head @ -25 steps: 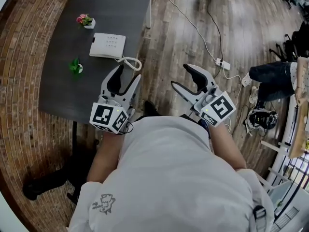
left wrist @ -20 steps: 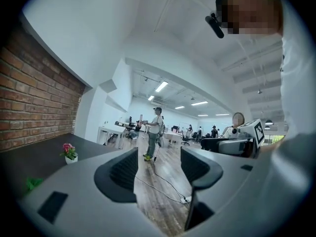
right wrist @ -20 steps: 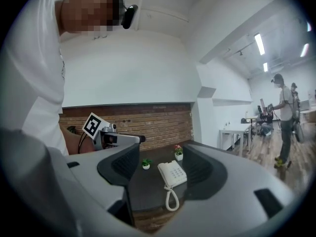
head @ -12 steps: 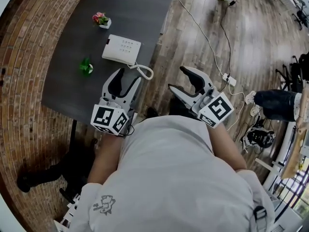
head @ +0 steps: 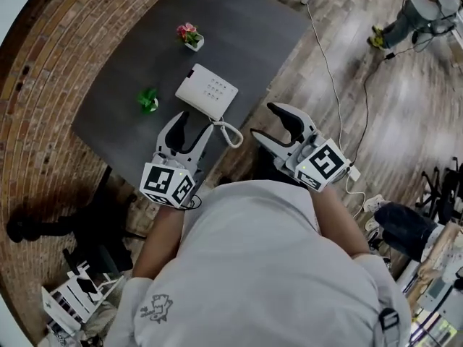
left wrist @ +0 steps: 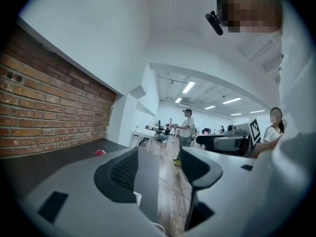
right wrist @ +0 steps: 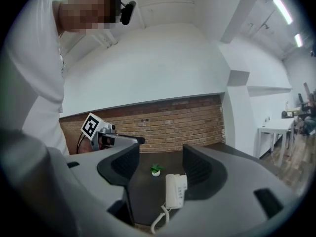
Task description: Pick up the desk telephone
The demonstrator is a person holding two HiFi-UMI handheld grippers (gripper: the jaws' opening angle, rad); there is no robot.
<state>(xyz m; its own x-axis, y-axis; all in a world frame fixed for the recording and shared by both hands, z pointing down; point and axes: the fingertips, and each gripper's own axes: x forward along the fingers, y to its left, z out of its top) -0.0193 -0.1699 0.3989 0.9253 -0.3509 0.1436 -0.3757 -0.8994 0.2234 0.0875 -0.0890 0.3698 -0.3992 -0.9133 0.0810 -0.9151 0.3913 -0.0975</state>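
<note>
While both grippers hang short of the table (head: 239,20), the head view has the desk telephone (head: 207,92) lying flat on the dark top, close to the edge nearest the person. Coiled cord (head: 230,132) runs off the telephone's near corner and over that edge. Green plant (head: 149,100) sits left of the telephone, pink flower pot (head: 190,35) beyond it, both apart from it. Left gripper (head: 192,125) is just short of the telephone, jaws wide, nothing in them. Right gripper (head: 266,120) is right of the telephone, off the table and over the wood floor (head: 340,71), jaws also wide and empty.

Left gripper view: left gripper (left wrist: 158,164) jaws well apart, only table top and floor show between them. Pink flower pot (left wrist: 100,152) is far down the table on the left; right gripper (left wrist: 224,142) shows at the right side.

Right gripper view: right gripper (right wrist: 160,157) jaws spread wide, no contact with anything. Telephone (right wrist: 176,190) shows through the gap but lies well beyond the tips, cord hanging off its near end. Green plant (right wrist: 156,170) is just behind the telephone, brick wall (right wrist: 173,127) behind that. Left gripper (right wrist: 106,135) sits left of the telephone.
</note>
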